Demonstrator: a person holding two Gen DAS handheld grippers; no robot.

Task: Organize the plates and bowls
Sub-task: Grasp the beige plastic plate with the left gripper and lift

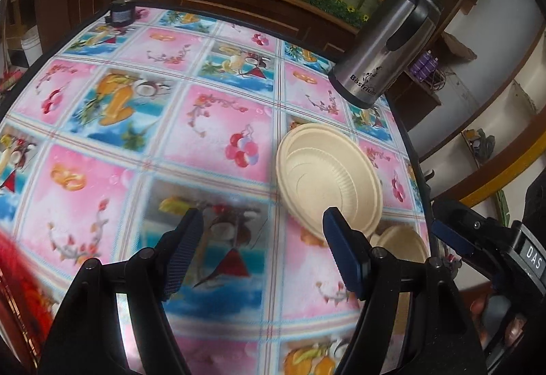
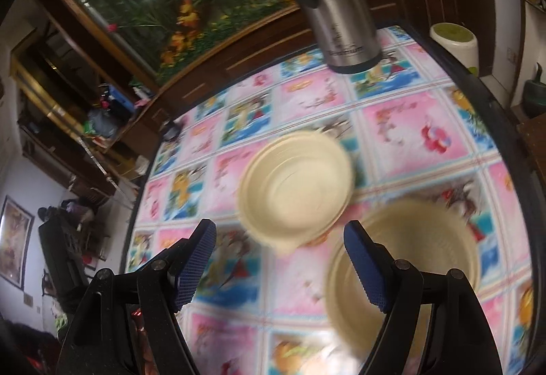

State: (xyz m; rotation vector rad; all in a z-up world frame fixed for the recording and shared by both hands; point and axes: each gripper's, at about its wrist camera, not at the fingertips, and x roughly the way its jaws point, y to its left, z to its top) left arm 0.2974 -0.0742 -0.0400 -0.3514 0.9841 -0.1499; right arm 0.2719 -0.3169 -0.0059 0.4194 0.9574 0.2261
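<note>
While I hold both tools above it, the table [image 1: 102, 122] fills each view, covered with a cloth of pink and blue squares printed with fruit, flowers and balloons. A steel flask [image 1: 389, 47] stands toward its far edge, black at the base and handle. Nearer to me, a stack of cream plates [image 1: 327, 177] rests on the cloth, right side up, its ribbed rim showing more than one layer. Just beside it, closer to the table edge, sits a cream bowl [image 2: 402, 269]; my right wrist camera shows it blurred, partly behind the right-hand finger, and whether it touches the plates I cannot tell. My left gripper [image 1: 262, 255] is spread wide with nothing between its blue pads, one finger overlapping the plates' near rim in the view. My right gripper [image 2: 279, 269] is likewise released and grasps nothing. A small dark jar [image 1: 121, 13] stands at the far corner.
</note>
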